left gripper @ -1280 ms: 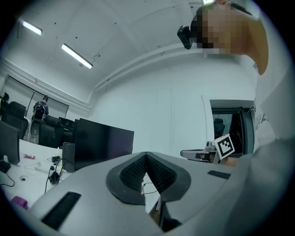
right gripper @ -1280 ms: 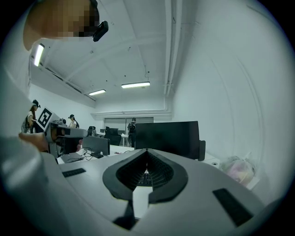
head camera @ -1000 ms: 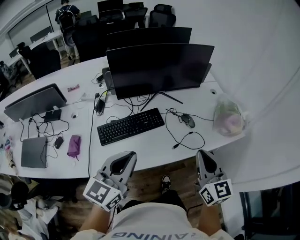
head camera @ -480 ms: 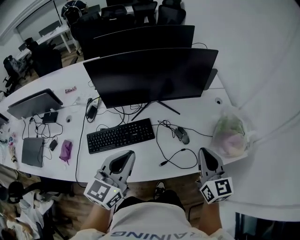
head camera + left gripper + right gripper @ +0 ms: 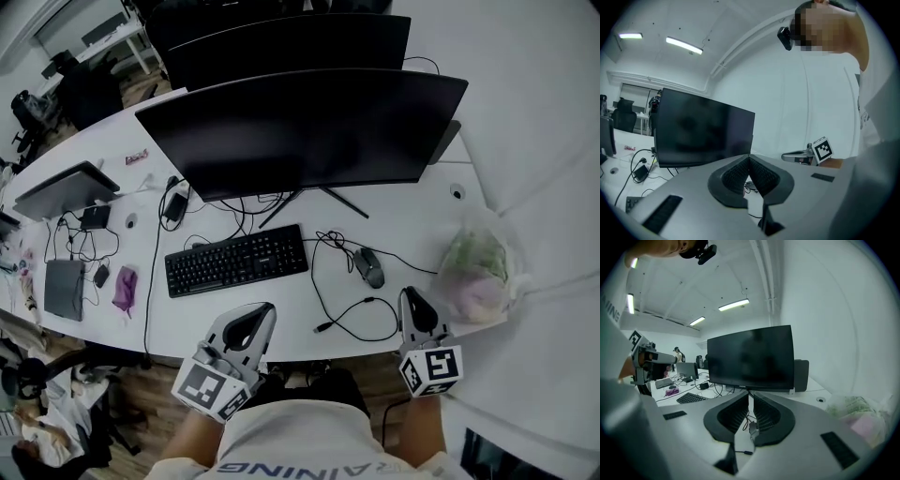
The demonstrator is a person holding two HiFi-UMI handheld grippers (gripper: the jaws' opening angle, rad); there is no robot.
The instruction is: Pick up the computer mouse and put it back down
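The dark computer mouse [image 5: 369,267] lies on the white desk [image 5: 281,305], right of the black keyboard [image 5: 236,260]; its cable loops toward the front edge. My right gripper [image 5: 407,294] hovers over the front edge, just short of the mouse and slightly to its right, its jaws shut on nothing. My left gripper [image 5: 268,307] hangs over the front edge below the keyboard, also shut and empty. In the left gripper view the jaws [image 5: 749,157] meet at their tips. The right gripper [image 5: 751,393] points toward the big monitor [image 5: 750,357].
A wide curved monitor [image 5: 300,131] stands behind the keyboard. A clear plastic bag [image 5: 478,272] sits right of the mouse. The looped cable [image 5: 361,323] lies ahead of my right gripper. At far left are a laptop [image 5: 64,286], a purple pouch [image 5: 124,286] and another screen [image 5: 61,187].
Both grippers have come forward from over the floor to above the desk's front edge and dropped a little. The mouse, keyboard and bag have not shifted on the desk.
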